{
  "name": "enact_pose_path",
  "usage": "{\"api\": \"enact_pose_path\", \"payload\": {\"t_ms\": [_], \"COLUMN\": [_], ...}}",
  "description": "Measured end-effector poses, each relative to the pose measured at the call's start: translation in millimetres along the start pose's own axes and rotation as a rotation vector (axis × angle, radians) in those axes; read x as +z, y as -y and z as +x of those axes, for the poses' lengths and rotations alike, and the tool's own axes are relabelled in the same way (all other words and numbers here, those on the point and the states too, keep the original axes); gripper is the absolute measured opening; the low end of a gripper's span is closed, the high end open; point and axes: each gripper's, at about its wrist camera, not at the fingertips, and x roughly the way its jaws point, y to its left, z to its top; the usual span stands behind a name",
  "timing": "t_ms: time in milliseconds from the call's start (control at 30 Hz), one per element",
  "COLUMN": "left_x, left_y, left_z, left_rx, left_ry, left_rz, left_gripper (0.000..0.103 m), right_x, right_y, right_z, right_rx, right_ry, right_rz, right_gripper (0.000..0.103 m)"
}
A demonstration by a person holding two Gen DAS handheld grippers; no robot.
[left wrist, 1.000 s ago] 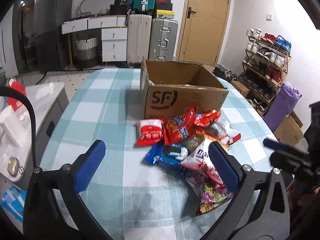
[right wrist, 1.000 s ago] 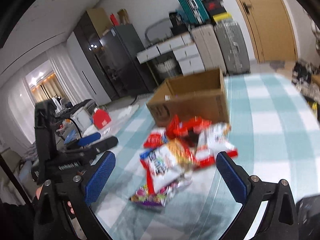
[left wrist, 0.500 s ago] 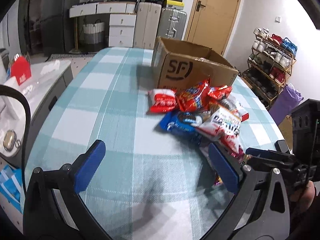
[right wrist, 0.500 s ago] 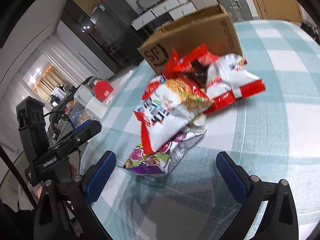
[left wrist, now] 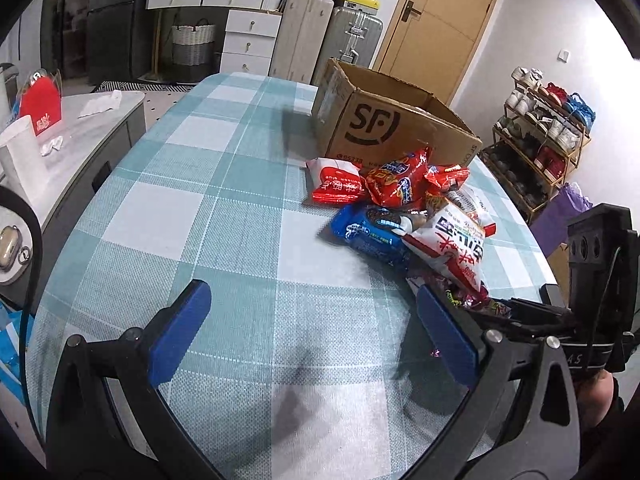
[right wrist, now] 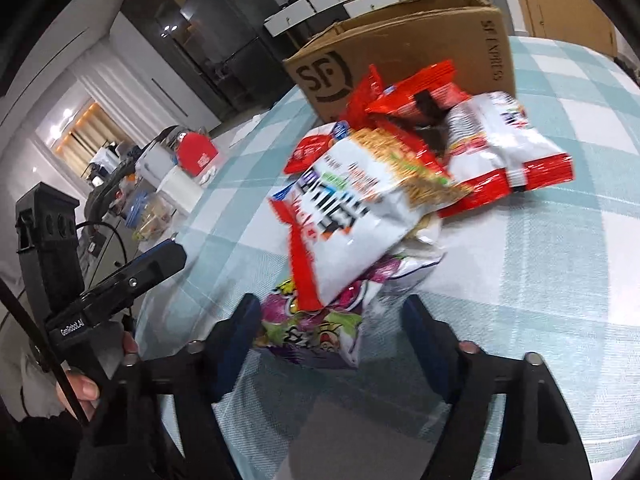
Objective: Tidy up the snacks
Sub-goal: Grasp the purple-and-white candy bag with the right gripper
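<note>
1. Left wrist view: the left gripper [left wrist: 314,332] hangs over the checked tablecloth [left wrist: 192,216] with its blue pads spread wide and nothing between them.
2. In the same view, the snack pile lies ahead and to the right of this gripper, in front of the cardboard box [left wrist: 384,128]. The box stands open on the far part of the table.
3. The pile has a red-and-white packet [left wrist: 336,184] nearest the box, a red chip bag [left wrist: 398,184] beside it, a blue cookie pack [left wrist: 370,232], and a white noodle bag [left wrist: 456,246] that lies over the right side.
4. At the right edge, the right gripper's body comes in low, and its tip is at the near end of the pile.
5. Right wrist view: the right gripper [right wrist: 332,320] is low over the table, and its jaws are closing around a purple candy bag [right wrist: 312,326].
6. The left pad is at the bag's edge, but the right pad is still apart from it, so the bag is not yet pinched.
7. The white noodle bag rests on top of the candy bag.
8. Behind them lie a white-and-red bag [right wrist: 504,148] and red packets, then the box.
</note>
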Motion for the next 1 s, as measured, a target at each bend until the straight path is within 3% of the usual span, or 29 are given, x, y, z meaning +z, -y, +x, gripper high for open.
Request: {"api": "enact_pose_path", "payload": {"t_ms": [300, 600, 733, 767, 1000], "left_x": [-6.5, -12.2, -13.2, -13.4, -14.5], "left_y": [-6.8, -11.1, -11.1, -10.7, -7.9], "left_z": [4.3, 4.1, 4.0, 4.0, 2.2], "left_rx": [-0.014, -0.014, -0.015, -0.017, -0.019], "left_ry": [-0.027, -0.036, -0.04, -0.041, -0.044], "left_rz": [-0.038, -0.052, -0.054, -0.054, -0.051], "left_gripper": [0.103, 0.103, 0.103, 0.103, 0.103], "right_x": [-8.7, -21.9, -25.3, -25.5, -32.3], "right_y": [-13.6, -8.9, -4.9, -4.3, -2.0], "right_z": [-4.4, -13.9, -21.5, -23.6, -31.6], "right_rx": [-0.004, 0.045, 0.061, 0.057, 0.063], "right_ry": [0.026, 0.066, 0.074, 0.082, 0.089], "right_rz": [-0.075, -0.042, -0.026, -0.025, -0.038], "right_gripper": [0.042, 0.039, 0.034, 0.026, 0.023]}}
